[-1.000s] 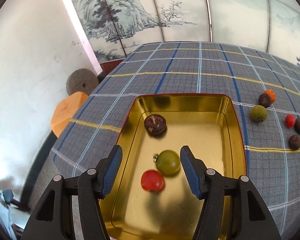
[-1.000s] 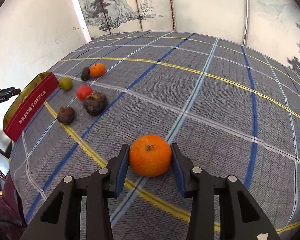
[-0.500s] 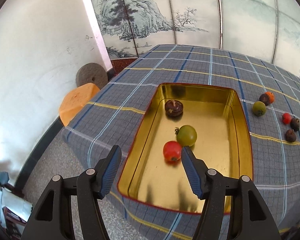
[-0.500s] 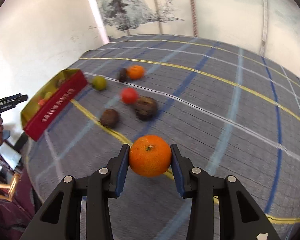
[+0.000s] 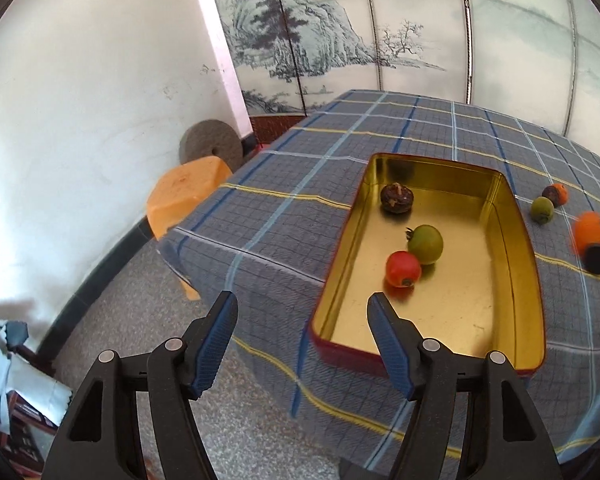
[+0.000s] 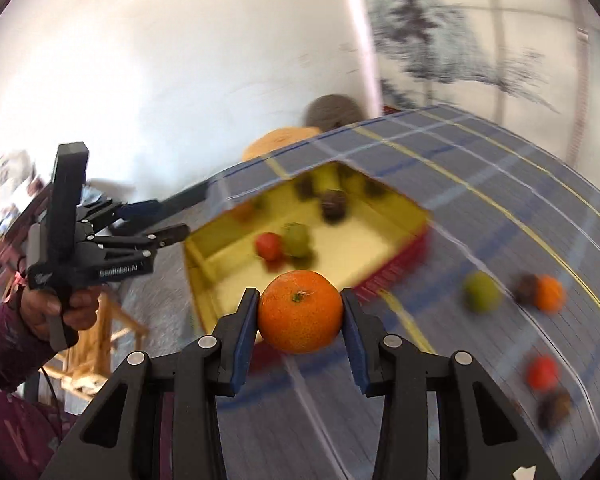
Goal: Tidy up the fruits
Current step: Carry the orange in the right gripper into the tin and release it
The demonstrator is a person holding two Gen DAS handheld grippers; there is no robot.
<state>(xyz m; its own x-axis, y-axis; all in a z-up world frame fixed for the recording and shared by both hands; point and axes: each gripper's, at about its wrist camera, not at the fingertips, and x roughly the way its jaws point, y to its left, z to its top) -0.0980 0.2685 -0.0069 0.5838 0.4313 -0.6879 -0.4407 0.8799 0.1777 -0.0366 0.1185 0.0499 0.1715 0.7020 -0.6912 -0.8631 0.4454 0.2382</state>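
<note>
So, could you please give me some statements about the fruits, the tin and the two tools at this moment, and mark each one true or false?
1. The right tool grips an orange. True.
2. The gold tin holds three fruits: a dark brown fruit, a green fruit and a red fruit. True.
3. The left tool is shut on the red fruit. False: its jaws stand open with nothing between them, and they have just been opening.
4. No fruit lies on the checked tablecloth. False: several lie there, among them a second green fruit.
5. The tin has a lid on. False: it is open on top.
</note>
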